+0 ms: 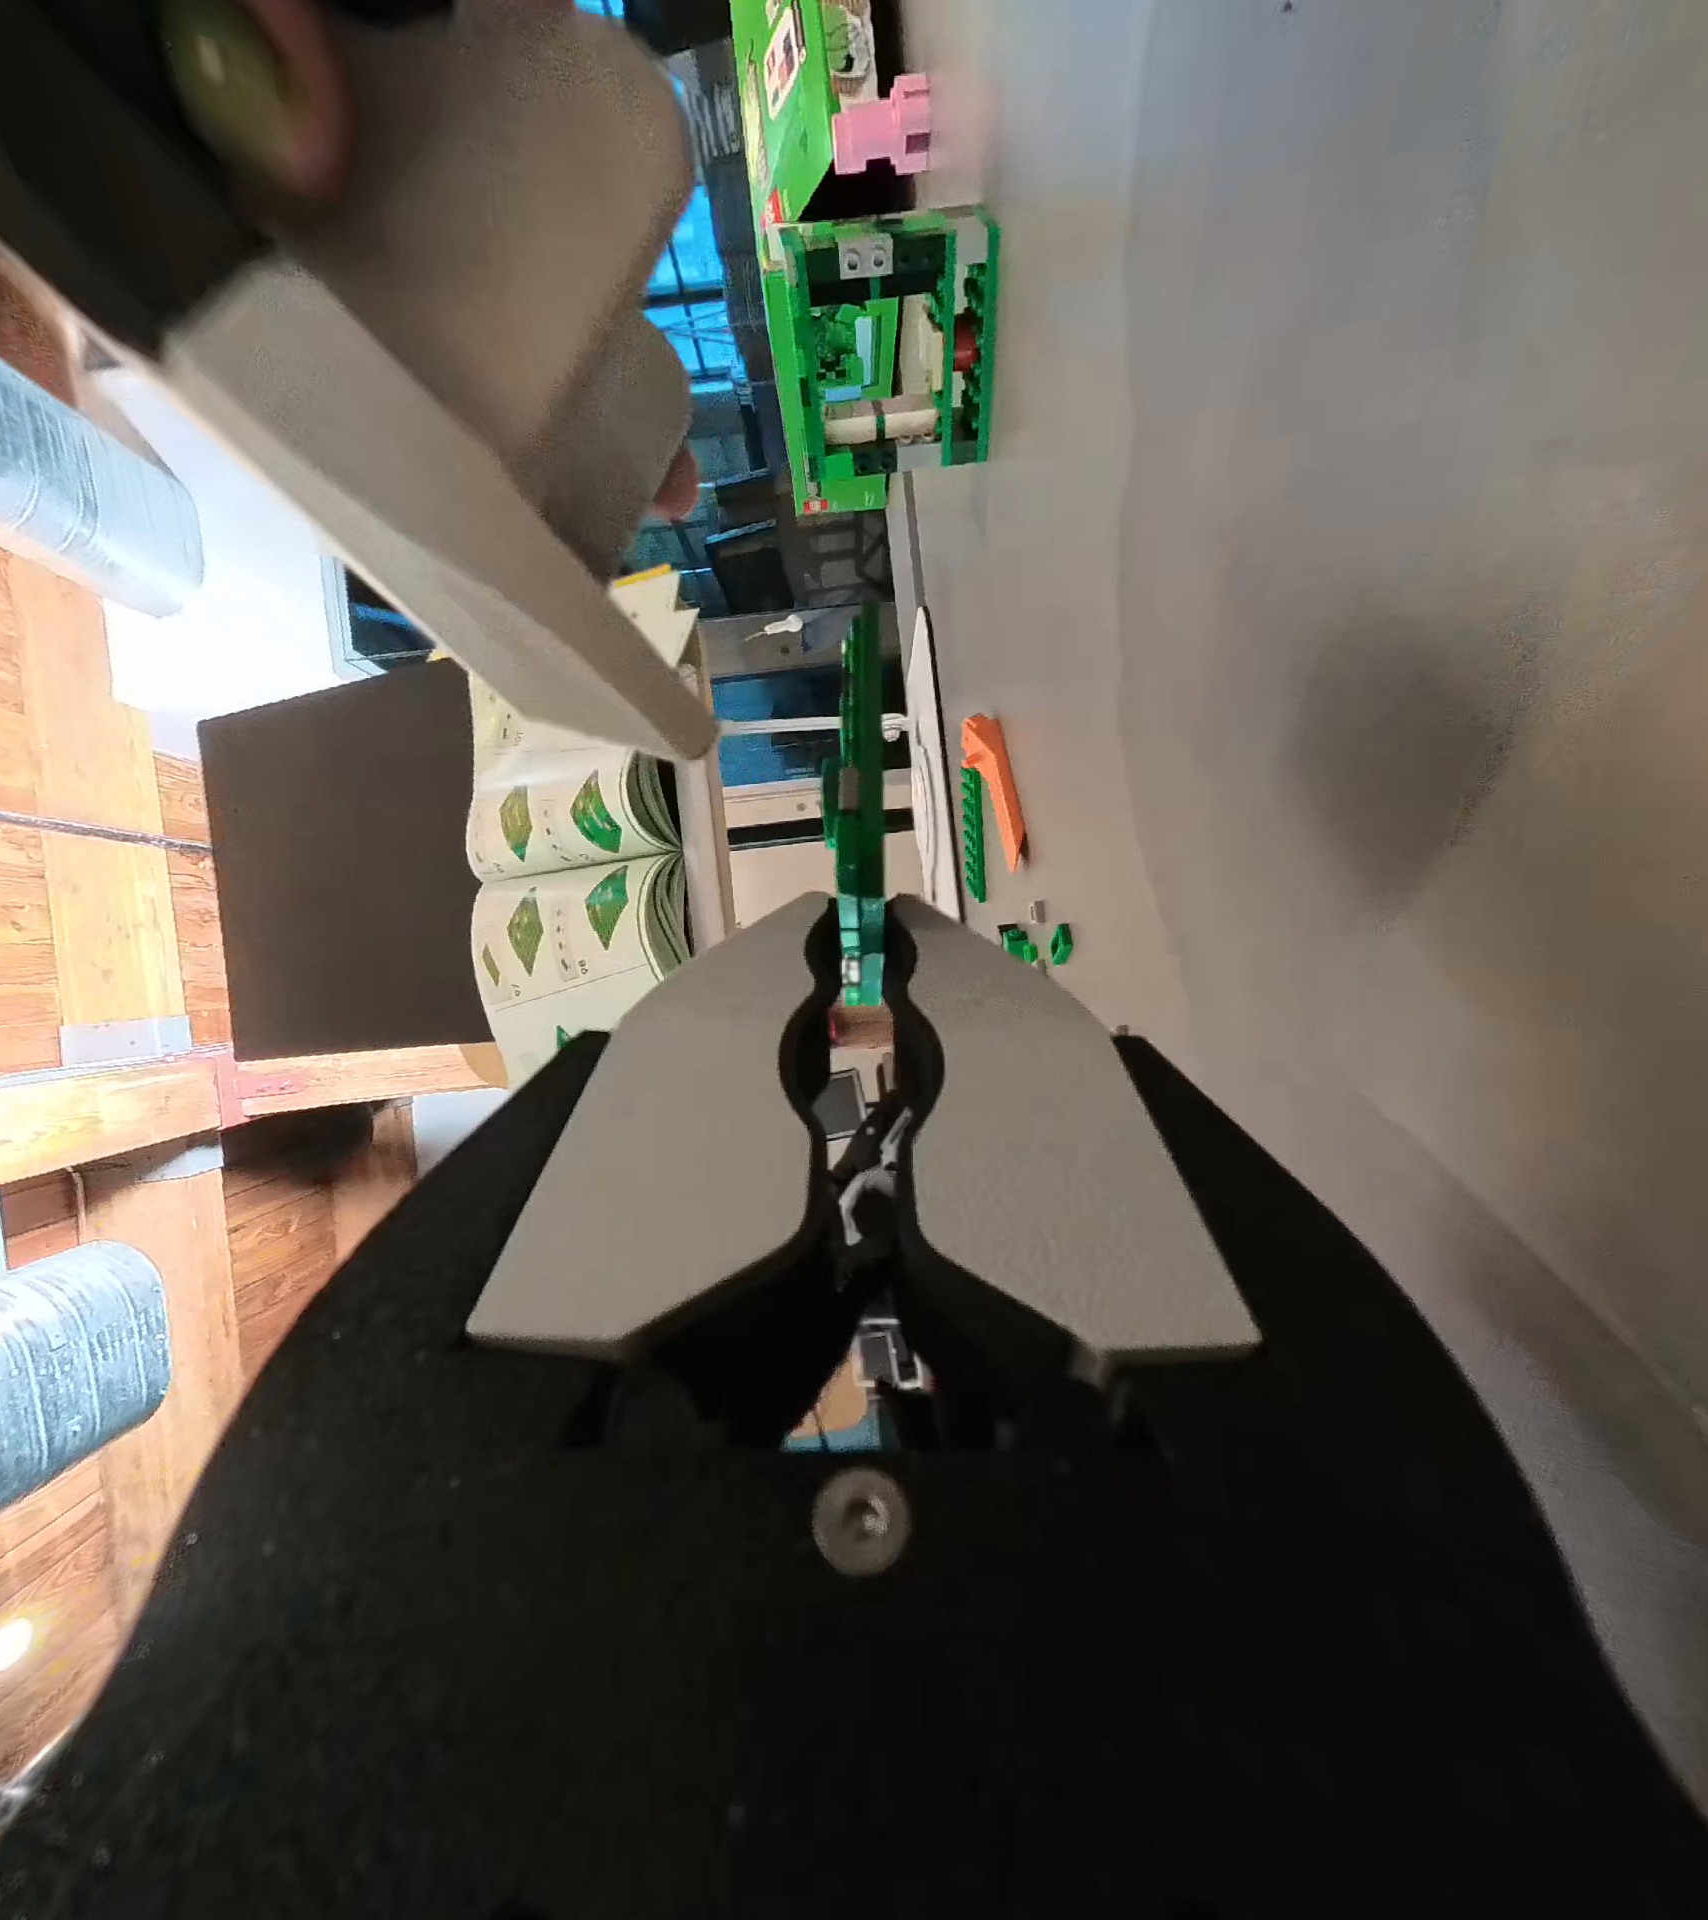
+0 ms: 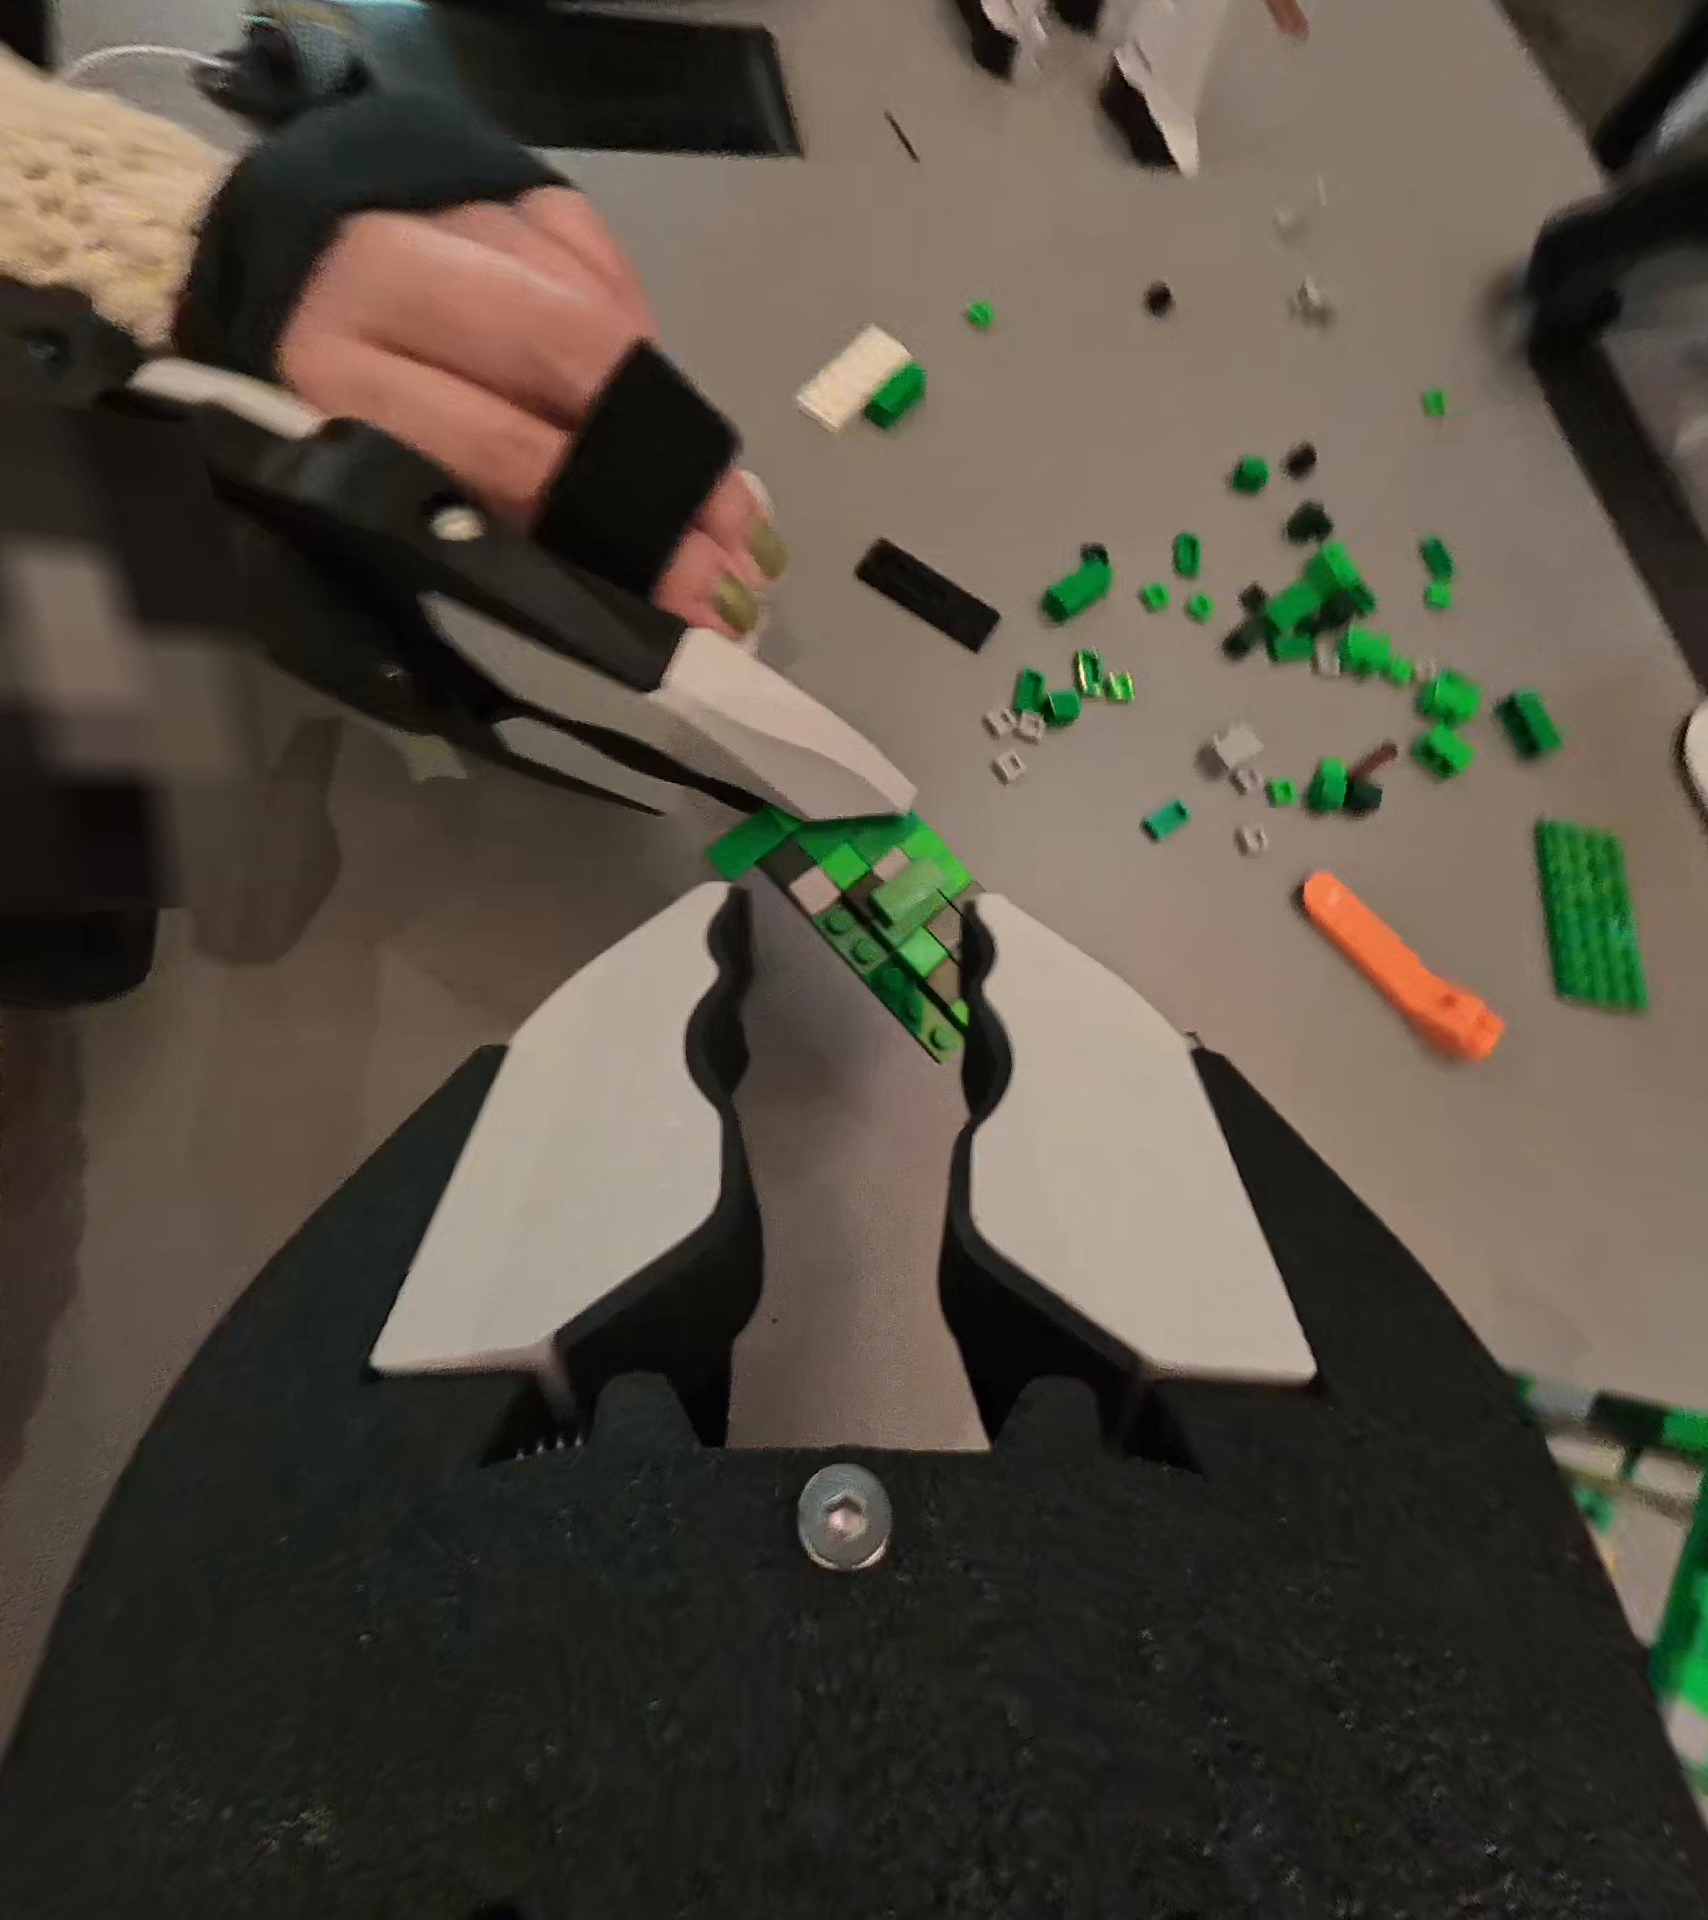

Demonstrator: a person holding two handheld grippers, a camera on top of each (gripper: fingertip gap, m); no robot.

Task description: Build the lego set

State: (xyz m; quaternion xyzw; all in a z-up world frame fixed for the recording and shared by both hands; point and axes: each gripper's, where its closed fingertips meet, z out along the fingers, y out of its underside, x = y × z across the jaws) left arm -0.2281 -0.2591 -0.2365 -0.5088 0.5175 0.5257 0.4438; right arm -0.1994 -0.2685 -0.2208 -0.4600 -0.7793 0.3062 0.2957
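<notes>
Left hand-held gripper (image 1: 862, 935) pinches a thin, studded green plate (image 1: 860, 790) edgewise.

A small green plate assembly (image 2: 855, 914), patched with dark green, grey and pale green tiles, hung tilted above the grey table, pinched at one edge. From the side it showed as a thin green slab (image 1: 860, 810) seen edge-on. Loose green, grey and black bricks (image 2: 1328, 623) lay scattered across the table beyond it, a long black piece (image 2: 926, 594) and a white plate (image 2: 850, 376) among them. An orange brick separator (image 2: 1401, 966) lay just beside a flat studded green plate (image 2: 1590, 914). A partly built green model (image 1: 881, 353) stood farther off, a pink figure (image 1: 886, 125) near it.
</notes>
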